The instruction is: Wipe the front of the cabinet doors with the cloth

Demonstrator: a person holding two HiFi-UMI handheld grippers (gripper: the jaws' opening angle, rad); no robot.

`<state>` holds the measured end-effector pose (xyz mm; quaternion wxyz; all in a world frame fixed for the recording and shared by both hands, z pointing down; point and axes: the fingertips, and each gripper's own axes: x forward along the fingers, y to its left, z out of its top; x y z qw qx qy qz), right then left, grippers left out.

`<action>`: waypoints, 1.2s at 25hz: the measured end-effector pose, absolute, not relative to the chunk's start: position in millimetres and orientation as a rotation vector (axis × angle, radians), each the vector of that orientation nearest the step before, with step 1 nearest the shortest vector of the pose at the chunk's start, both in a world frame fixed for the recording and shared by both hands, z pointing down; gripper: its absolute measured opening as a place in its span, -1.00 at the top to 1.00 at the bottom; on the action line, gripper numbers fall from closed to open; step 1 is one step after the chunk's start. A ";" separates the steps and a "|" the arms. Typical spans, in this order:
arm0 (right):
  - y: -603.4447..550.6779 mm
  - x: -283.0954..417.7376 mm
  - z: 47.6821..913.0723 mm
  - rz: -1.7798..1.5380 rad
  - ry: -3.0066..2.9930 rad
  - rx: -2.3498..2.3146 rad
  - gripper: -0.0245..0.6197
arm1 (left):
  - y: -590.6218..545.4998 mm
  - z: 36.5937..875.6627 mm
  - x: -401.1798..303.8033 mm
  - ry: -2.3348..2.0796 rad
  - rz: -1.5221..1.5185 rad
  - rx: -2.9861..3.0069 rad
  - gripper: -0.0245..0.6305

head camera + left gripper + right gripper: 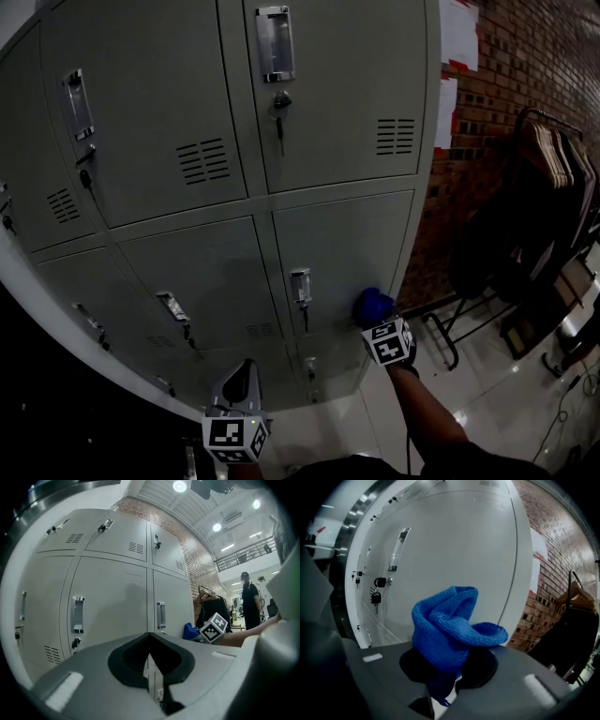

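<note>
Grey metal locker doors (347, 244) fill the head view. A bunched blue cloth (373, 304) is at the lower right door, just right of its handle (300, 284); whether it touches the door I cannot tell. My right gripper (377, 321) is shut on it, marker cube toward me. In the right gripper view the cloth (447, 625) bulges up from the shut jaws of the right gripper (452, 670), close to the pale door (454, 541). My left gripper (244, 370) hangs lower left, off the doors, shut and holding nothing; the left gripper (149, 638) faces the lockers (112, 602).
A brick wall (525, 56) with papers (459, 33) runs right of the lockers. A dark rack with hangers and clothes (553, 159) stands on the tiled floor (487, 394). Keys hang in several locks (279, 117). A person (250, 606) stands far off.
</note>
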<state>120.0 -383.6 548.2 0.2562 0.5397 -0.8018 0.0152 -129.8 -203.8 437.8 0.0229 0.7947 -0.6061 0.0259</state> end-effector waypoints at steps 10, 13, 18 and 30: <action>-366.0 43.7 538.2 0.043 -2.356 1.280 0.66 | -209.4 440.9 -148.8 -1.907 0.085 2.430 0.89; -359.2 14.9 535.9 0.034 -2.404 1.226 0.66 | -210.7 438.8 -152.4 -1.910 0.079 2.436 0.89; -351.2 -25.5 533.0 0.015 -2.458 1.135 0.66 | -210.6 434.1 -163.6 -1.924 0.073 2.432 0.89; -308.7 -18.3 515.2 0.082 -2.530 1.180 0.66 | -207.9 432.2 -183.3 -1.905 0.069 2.440 0.89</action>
